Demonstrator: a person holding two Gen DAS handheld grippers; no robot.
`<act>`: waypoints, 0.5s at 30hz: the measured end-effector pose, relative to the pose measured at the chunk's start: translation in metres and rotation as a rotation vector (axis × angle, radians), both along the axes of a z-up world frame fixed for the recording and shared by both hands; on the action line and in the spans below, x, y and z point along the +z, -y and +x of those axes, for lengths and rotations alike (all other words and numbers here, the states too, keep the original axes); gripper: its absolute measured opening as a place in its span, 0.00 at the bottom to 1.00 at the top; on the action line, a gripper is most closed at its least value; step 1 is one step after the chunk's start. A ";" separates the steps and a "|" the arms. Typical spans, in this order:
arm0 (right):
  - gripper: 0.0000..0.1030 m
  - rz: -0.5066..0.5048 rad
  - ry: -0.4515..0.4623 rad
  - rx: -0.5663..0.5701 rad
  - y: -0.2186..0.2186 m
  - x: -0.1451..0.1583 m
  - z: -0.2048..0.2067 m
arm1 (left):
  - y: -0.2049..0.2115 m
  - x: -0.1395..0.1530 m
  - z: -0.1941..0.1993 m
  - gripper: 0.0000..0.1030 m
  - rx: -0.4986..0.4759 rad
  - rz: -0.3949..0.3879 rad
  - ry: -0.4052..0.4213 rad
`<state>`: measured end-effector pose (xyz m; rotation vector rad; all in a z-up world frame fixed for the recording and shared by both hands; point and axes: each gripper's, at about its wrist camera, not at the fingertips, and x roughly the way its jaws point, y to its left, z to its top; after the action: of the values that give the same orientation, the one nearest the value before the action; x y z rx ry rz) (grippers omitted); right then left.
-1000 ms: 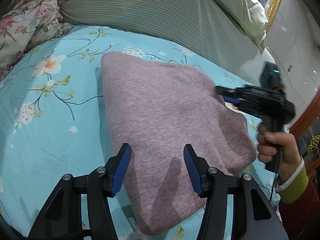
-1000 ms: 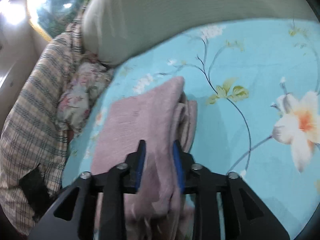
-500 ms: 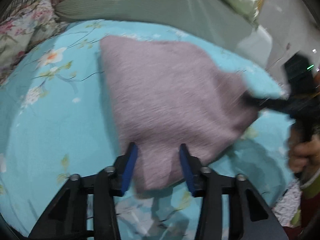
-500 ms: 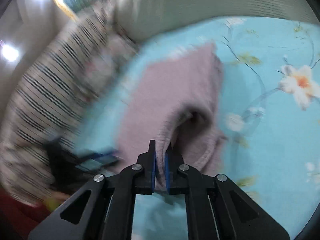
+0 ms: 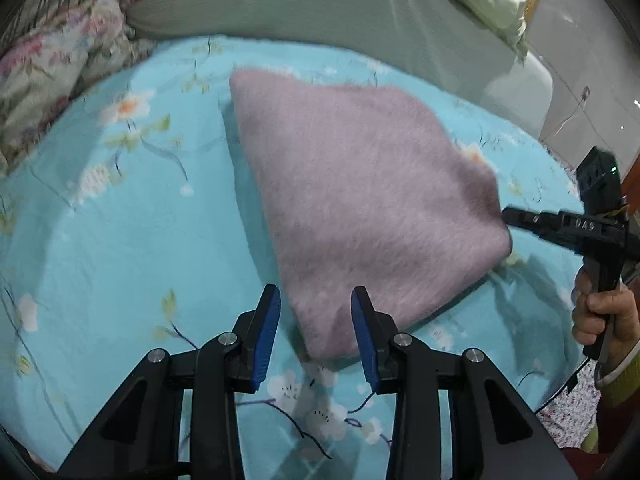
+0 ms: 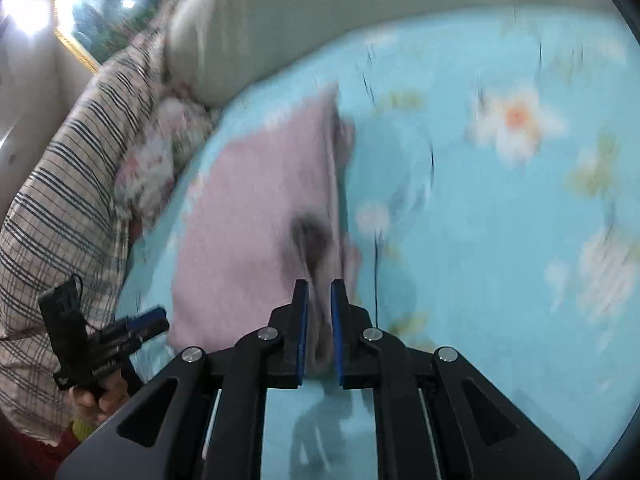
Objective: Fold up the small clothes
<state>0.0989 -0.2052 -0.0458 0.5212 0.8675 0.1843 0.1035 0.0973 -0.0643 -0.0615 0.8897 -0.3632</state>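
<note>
The folded mauve fuzzy knit garment (image 5: 360, 200) lies on the turquoise floral bedsheet (image 5: 120, 260), near mid-bed, w/ the grey-green ribbed bolster (image 5: 320, 12) at the far side. Compared w/ a second ago, its near corner is now drawn in between the blue pads of the left gripper (image 5: 316, 336); the jaws have been narrowed over that second but are seen approx. half open, pads not visibly pressed on the cloth. In the right wrist view the right gripper (image 6: 319, 332) is seen nearly closed, and a bunched fold at the garment's right edge (image 6: 316, 320) is pinched between its pads; these jaws have just been closing, then eased slightly, w/ cloth between them throughout. The garment's right corner is pulled out to a point toward that gripper (image 5: 520, 220), so the piece is stretched, not slack. Judged from this: one edge is secured and the other corner lined up for a grasp, so a next fold is prob. being set up.
</note>
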 end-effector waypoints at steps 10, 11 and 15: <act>0.12 -0.035 0.004 0.078 -0.032 0.000 0.121 | 0.020 0.028 0.081 0.36 0.067 -0.155 0.035; 0.12 -0.043 -0.028 0.059 -0.028 -0.014 0.133 | 0.019 0.023 0.090 0.34 0.085 -0.154 0.019; 0.03 -0.011 -0.093 -0.015 -0.005 -0.055 0.151 | 0.011 -0.010 0.119 0.21 0.124 -0.127 -0.077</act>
<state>0.2498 -0.2006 -0.1011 0.5285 0.9540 0.1424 0.2225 0.0862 -0.0747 -0.2477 0.9331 -0.3025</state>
